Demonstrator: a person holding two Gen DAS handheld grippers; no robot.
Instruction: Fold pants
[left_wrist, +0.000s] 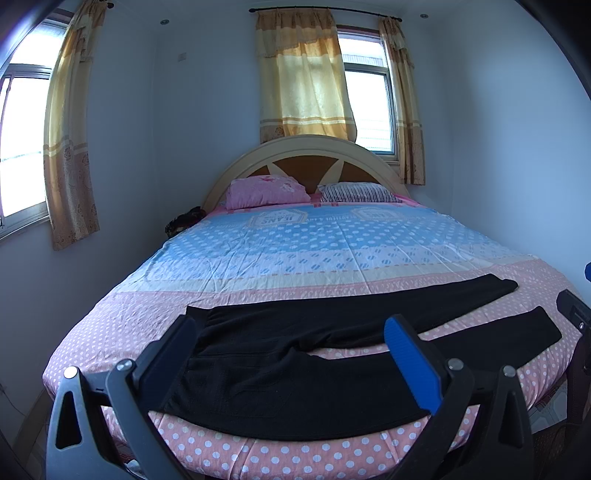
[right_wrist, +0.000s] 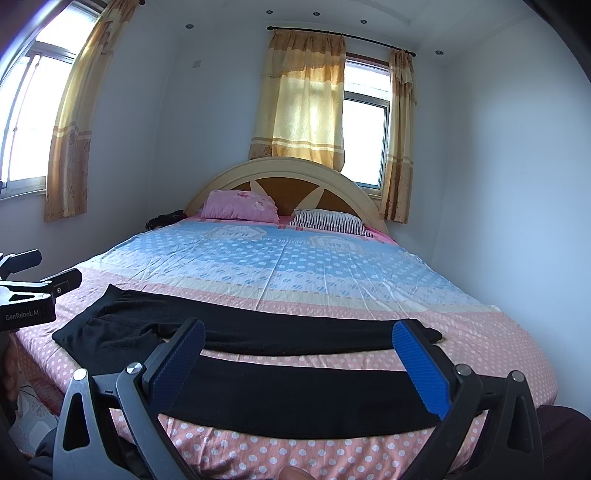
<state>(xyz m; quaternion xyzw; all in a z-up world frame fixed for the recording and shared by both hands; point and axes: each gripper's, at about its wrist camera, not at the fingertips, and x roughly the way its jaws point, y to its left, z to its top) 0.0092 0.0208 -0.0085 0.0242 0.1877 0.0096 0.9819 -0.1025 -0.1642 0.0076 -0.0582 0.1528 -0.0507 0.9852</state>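
Black pants (left_wrist: 295, 373) lie spread flat across the near end of the bed, waist to the left and both legs running right, slightly apart. My left gripper (left_wrist: 291, 326) hovers open above the waist and seat, nothing between its fingers. In the right wrist view the same pants (right_wrist: 295, 398) stretch across the frame, the nearer leg under my right gripper (right_wrist: 299, 330), which is open and holds nothing. The far leg (right_wrist: 295, 336) lies just behind it. The left gripper's body (right_wrist: 33, 295) shows at the left edge of the right wrist view.
The bed (left_wrist: 295, 251) has a pink and blue dotted sheet. A pink pillow (left_wrist: 266, 192) and a striped pillow (left_wrist: 358, 194) lie by the arched headboard (left_wrist: 306, 155). Curtained windows are behind and to the left. A dark bundle (left_wrist: 184, 221) sits beside the bed's far left corner.
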